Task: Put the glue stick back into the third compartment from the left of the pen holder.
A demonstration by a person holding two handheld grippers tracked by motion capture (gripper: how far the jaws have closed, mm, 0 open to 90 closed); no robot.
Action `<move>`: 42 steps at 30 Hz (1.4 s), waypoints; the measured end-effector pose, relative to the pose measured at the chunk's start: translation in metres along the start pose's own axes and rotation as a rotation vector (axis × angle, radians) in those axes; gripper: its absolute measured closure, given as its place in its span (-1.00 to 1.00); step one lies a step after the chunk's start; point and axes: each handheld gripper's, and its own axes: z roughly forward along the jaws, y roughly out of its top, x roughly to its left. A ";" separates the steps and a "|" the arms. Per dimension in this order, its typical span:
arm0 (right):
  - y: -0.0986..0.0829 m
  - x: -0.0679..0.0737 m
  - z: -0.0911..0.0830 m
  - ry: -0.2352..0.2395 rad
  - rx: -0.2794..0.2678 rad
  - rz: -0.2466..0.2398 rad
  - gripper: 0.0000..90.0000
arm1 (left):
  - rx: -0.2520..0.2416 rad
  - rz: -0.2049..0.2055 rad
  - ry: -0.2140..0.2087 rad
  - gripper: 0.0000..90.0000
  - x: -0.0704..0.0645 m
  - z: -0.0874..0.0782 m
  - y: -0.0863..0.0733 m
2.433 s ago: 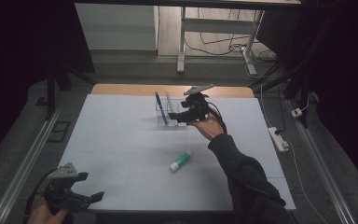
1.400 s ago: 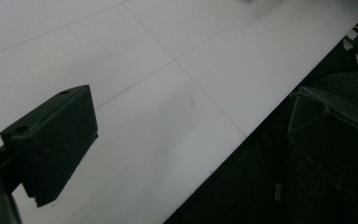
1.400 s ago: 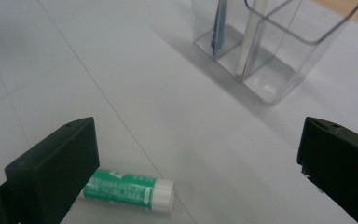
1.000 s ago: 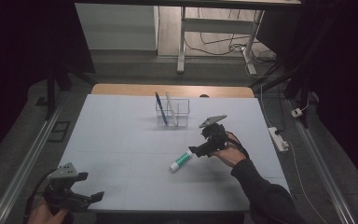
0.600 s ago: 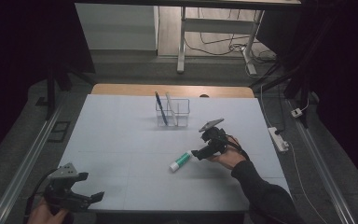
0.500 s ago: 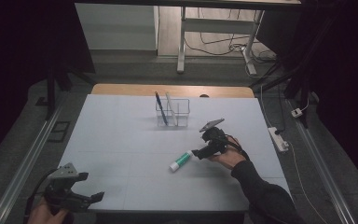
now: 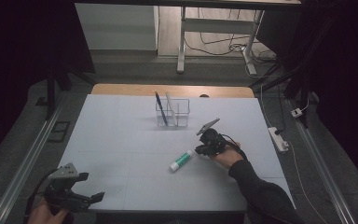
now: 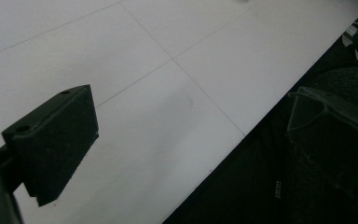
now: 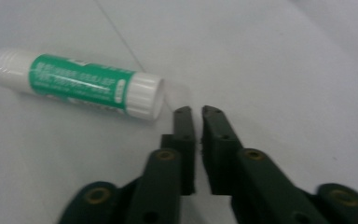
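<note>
While the left tongs (image 7: 91,198) gape apart, the right tongs (image 9: 196,112), nearly together, hover just beside a green glue stick (image 9: 77,84).

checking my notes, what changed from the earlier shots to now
The right gripper left the clear pen holder and came down toward the person, stopping beside the green glue stick with its jaws nearly shut on nothing. The glue stick, the holder with its blue pen and the left gripper kept their places.
</note>
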 end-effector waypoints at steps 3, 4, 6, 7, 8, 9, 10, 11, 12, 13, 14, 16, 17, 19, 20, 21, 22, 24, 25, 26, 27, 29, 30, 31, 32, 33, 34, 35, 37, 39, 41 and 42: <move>0.003 0.003 0.004 0.012 0.011 -0.030 0.99 | 0.002 0.000 -0.001 -0.96 0.000 0.000 0.000; 0.004 0.004 0.005 0.011 0.015 -0.038 0.99 | 0.003 0.001 -0.001 -0.96 0.000 0.000 0.000; 0.006 0.005 0.008 0.017 0.021 -0.049 0.99 | 0.003 0.004 -0.001 -0.96 0.000 0.000 0.000; 0.006 0.006 0.009 0.018 0.027 -0.053 0.99 | 0.003 0.005 -0.001 -0.96 0.000 0.000 0.000; 0.006 0.007 0.010 0.020 0.032 -0.057 0.99 | 0.004 0.005 -0.001 -0.95 0.000 0.000 0.000; 0.006 0.007 0.011 0.026 0.036 -0.063 0.99 | 0.005 0.004 -0.002 -0.95 0.000 0.001 0.000; 0.006 0.008 0.011 0.021 0.042 -0.068 0.99 | 0.006 0.004 -0.003 -0.95 0.000 0.001 0.000; 0.006 0.008 0.011 0.021 0.042 -0.069 0.99 | 0.008 0.006 -0.003 -0.95 0.000 0.001 0.000; 0.005 0.008 0.010 0.025 0.045 -0.072 0.99 | 0.008 0.006 -0.003 -0.95 -0.001 0.001 0.000; 0.005 0.008 0.010 0.031 0.046 -0.067 0.99 | 0.008 0.007 -0.003 -0.95 -0.001 0.001 0.000; 0.004 0.008 0.009 0.032 0.046 -0.069 0.99 | 0.008 0.007 -0.002 -0.95 -0.001 0.001 0.000; 0.001 0.008 0.008 0.041 0.049 -0.070 0.99 | 0.007 0.006 -0.002 -0.95 -0.001 0.001 0.000; 0.000 0.009 0.007 0.043 0.051 -0.066 0.99 | 0.005 0.004 -0.001 -0.95 0.000 0.001 0.000; -0.003 0.010 0.005 0.048 0.052 -0.069 0.99 | 0.001 -0.002 -0.003 -0.95 0.000 0.000 0.000; -0.004 0.010 0.004 0.052 0.052 -0.066 0.99 | -0.001 -0.004 -0.003 -0.96 0.000 0.000 0.000; -0.005 0.011 0.004 0.055 0.056 -0.064 0.99 | -0.002 -0.006 -0.003 -0.96 0.001 0.000 0.000; -0.006 0.012 0.003 0.060 0.058 -0.064 0.99 | -0.002 -0.006 -0.003 -0.96 0.001 0.000 0.000; -0.007 0.014 0.002 0.070 0.063 -0.068 0.99 | -0.002 -0.006 -0.003 -0.96 0.001 0.000 0.000; -0.008 0.015 0.002 0.073 0.065 -0.072 0.99 | -0.002 -0.007 -0.003 -0.96 0.001 0.000 0.000; -0.008 0.017 0.001 0.080 0.069 -0.072 0.99 | -0.002 -0.007 -0.003 -0.96 0.001 0.000 0.000; -0.008 0.018 0.001 0.083 0.071 -0.076 0.99 | -0.002 -0.007 -0.004 -0.96 0.001 0.000 0.000; -0.010 0.022 0.001 0.087 0.076 -0.088 0.99 | -0.003 -0.007 -0.004 -0.96 0.001 0.000 0.000; -0.011 0.024 0.000 0.088 0.079 -0.091 0.99 | -0.003 -0.007 -0.004 -0.96 0.001 0.000 0.000; -0.012 0.026 -0.001 0.090 0.081 -0.097 0.99 | -0.003 -0.008 -0.004 -0.96 0.001 0.000 0.000; -0.013 0.028 -0.001 0.095 0.083 -0.098 0.99 | -0.003 -0.007 -0.004 -0.96 0.001 0.000 0.000; -0.014 0.029 -0.002 0.099 0.084 -0.099 0.99 | -0.003 -0.007 -0.004 -0.96 0.001 0.000 0.000; -0.015 0.031 -0.003 0.106 0.087 -0.099 0.99 | -0.003 -0.007 -0.004 -0.96 0.001 0.000 0.000; -0.016 0.032 -0.003 0.114 0.090 -0.098 0.99 | -0.002 -0.007 -0.004 -0.96 0.001 0.000 0.000; -0.018 0.036 -0.004 0.125 0.095 -0.101 0.99 | -0.002 -0.008 -0.003 -0.96 0.001 0.000 0.000; -0.020 0.040 -0.005 0.136 0.100 -0.102 0.99 | -0.002 -0.009 -0.003 -0.96 0.001 0.000 0.000; -0.021 0.044 -0.006 0.145 0.100 -0.118 0.99 | -0.001 -0.009 -0.003 -0.96 0.001 0.000 0.000; -0.021 0.046 -0.006 0.148 0.101 -0.122 0.99 | -0.002 -0.009 -0.003 -0.96 0.001 0.000 0.000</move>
